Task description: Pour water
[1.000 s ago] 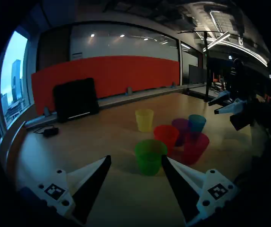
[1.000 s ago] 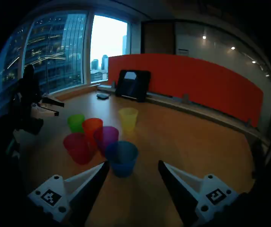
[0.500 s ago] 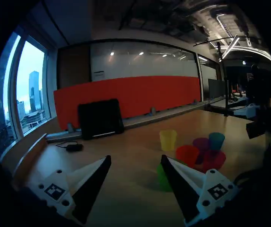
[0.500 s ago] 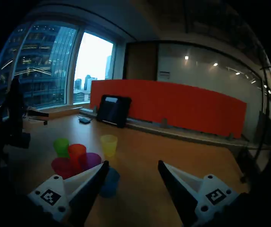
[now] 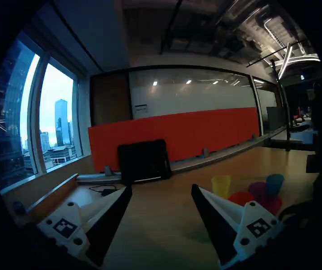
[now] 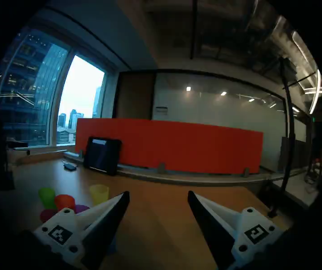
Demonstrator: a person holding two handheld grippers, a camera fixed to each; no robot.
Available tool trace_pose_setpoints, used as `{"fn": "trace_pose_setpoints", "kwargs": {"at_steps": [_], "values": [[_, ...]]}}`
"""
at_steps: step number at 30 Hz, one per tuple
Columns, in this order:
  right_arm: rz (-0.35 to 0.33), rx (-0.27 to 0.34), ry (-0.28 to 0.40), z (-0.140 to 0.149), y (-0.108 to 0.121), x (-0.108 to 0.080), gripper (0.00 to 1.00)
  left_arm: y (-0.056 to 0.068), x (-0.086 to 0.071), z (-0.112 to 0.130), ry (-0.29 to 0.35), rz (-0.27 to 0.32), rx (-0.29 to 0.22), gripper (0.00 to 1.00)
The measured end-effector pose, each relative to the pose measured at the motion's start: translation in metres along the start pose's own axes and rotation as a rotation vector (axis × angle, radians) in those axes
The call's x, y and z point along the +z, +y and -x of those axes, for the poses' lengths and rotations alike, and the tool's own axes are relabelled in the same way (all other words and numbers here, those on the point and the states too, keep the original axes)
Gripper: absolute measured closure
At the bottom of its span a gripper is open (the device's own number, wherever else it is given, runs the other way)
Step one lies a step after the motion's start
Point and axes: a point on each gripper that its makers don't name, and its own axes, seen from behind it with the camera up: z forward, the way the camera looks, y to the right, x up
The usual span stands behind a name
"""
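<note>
My left gripper (image 5: 161,186) and right gripper (image 6: 158,193) both stand spread, holding nothing. The coloured cups (image 5: 256,189) cluster at lower right of the left gripper view, on the table (image 5: 161,227). I judge them light, thin-walled, easily tipped; I would pinch mid-wall, gently.

Pale brown wooden tabletop (image 5: 161,225) looks smooth with a soft satin sheen. Yellow translucent plastic cup (image 5: 220,185) is kinda glossy. Left gripper (image 5: 161,186) has matt white plastic fingers (image 5: 235,218). Long red wall panel (image 5: 183,132) reads flat matt, the tall glass window (image 5: 57,130) shiny.
</note>
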Motion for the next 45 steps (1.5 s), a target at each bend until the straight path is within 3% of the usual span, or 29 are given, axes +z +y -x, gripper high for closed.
{"fn": "trace_pose_setpoints", "kwargs": {"at_steps": [9, 21, 33, 45], "values": [[0.121, 0.063, 0.086, -0.017, 0.012, -0.007, 0.0, -0.008, -0.004, -0.009, 0.044, -0.082, -0.001, 0.02], [0.202, 0.073, 0.107, -0.017, 0.021, -0.017, 0.0, -0.002, -0.004, -0.006, 0.038, -0.103, -0.064, 0.02], [0.208, 0.069, 0.102, -0.016, 0.021, -0.03, 0.0, 0.0, -0.003, 0.015, 0.022, -0.115, -0.05, 0.02], [0.211, 0.059, 0.09, -0.019, 0.019, -0.032, 0.0, -0.001, -0.006, 0.038, 0.019, -0.139, -0.084, 0.02]]}}
